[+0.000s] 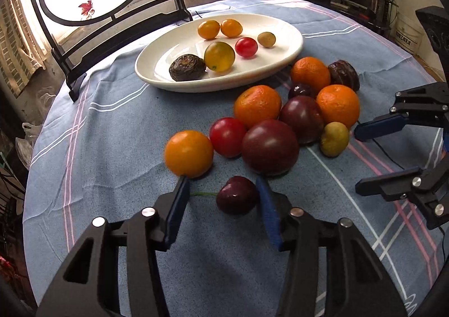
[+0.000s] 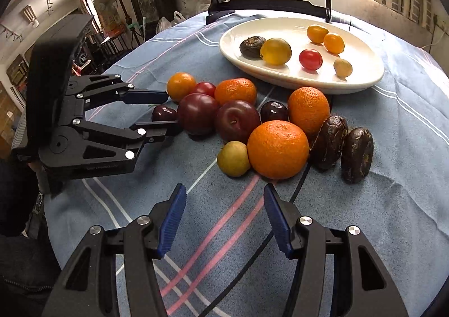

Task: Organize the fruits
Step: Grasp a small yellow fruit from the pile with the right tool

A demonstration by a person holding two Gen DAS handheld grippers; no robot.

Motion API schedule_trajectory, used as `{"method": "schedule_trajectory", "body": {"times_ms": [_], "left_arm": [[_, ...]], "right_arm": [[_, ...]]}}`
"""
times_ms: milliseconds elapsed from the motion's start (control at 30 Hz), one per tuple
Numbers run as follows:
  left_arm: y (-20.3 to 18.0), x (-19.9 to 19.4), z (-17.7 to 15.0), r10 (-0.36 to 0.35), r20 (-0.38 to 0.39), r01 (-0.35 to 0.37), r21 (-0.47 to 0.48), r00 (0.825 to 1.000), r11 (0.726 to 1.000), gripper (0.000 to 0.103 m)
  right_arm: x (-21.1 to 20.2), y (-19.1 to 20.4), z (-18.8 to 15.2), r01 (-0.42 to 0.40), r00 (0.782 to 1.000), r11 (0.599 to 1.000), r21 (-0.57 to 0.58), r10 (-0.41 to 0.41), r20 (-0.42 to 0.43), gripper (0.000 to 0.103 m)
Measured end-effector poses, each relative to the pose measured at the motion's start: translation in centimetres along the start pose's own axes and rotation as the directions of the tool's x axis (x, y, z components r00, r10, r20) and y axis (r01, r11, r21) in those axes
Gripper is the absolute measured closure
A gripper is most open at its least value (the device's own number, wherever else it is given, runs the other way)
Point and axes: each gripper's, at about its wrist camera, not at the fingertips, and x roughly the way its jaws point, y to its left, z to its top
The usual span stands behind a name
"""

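**Q:** Where do things stand?

**A:** My left gripper [image 1: 223,199] straddles the dark cherry [image 1: 237,195] on the tabletop [image 1: 112,148], in front of the fruit pile. Jaws apart; the right pad is at the cherry's skin, the left one clear. My right gripper [image 2: 224,202] hangs open, empty, near the big orange [image 2: 277,148].

**Q:** How to grip well?

**A:** I'd judge: centre on the cherry, close softly, avoid the stem [image 1: 203,193], lift clear of the plum [image 1: 269,146], then over to the white plate [image 1: 291,50].
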Motion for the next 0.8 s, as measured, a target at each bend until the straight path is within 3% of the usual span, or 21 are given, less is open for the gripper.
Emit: {"method": "schedule_trajectory", "body": {"times_ms": [67, 200, 267, 300, 567, 800], "left_arm": [[-0.2, -0.1, -0.1, -0.009, 0.002, 0.009, 0.006, 1.000, 1.000, 0.071], [-0.2, -0.5, -0.4, -0.008, 0.009, 0.008, 0.011, 1.000, 1.000, 0.072], [-0.2, -0.6, -0.5, -0.009, 0.012, 0.009, 0.008, 1.000, 1.000, 0.072], [-0.2, -0.7, -0.6, -0.009, 0.014, 0.009, 0.007, 1.000, 1.000, 0.072], [-0.1, -1.7, -0.8, -0.011, 0.039, 0.011, -0.001, 0.999, 1.000, 0.072], [0.2, -3.4, 0.3, 0.010, 0.081, -0.008, -0.019, 0.997, 1.000, 0.072]], "right_arm": [[0.2, 0.0, 0.3, -0.001, 1.000, 1.000, 0.015, 0.001, 0.005, 0.045], [0.8, -0.1, 1.0, 0.006, 1.000, 0.999, 0.053, -0.007, 0.017, 0.053], [1.2, -0.2, 1.4, 0.014, 1.000, 0.998, 0.068, -0.015, 0.018, 0.074], [1.3, -0.3, 1.6, 0.013, 1.000, 0.997, 0.070, -0.014, 0.015, 0.076], [0.2, 1.3, 0.7, 0.005, 1.000, 1.000, -0.009, -0.004, 0.016, 0.076], [-2.1, 0.5, 0.6, 0.009, 0.998, 1.000, -0.001, -0.009, 0.068, 0.076]]}}
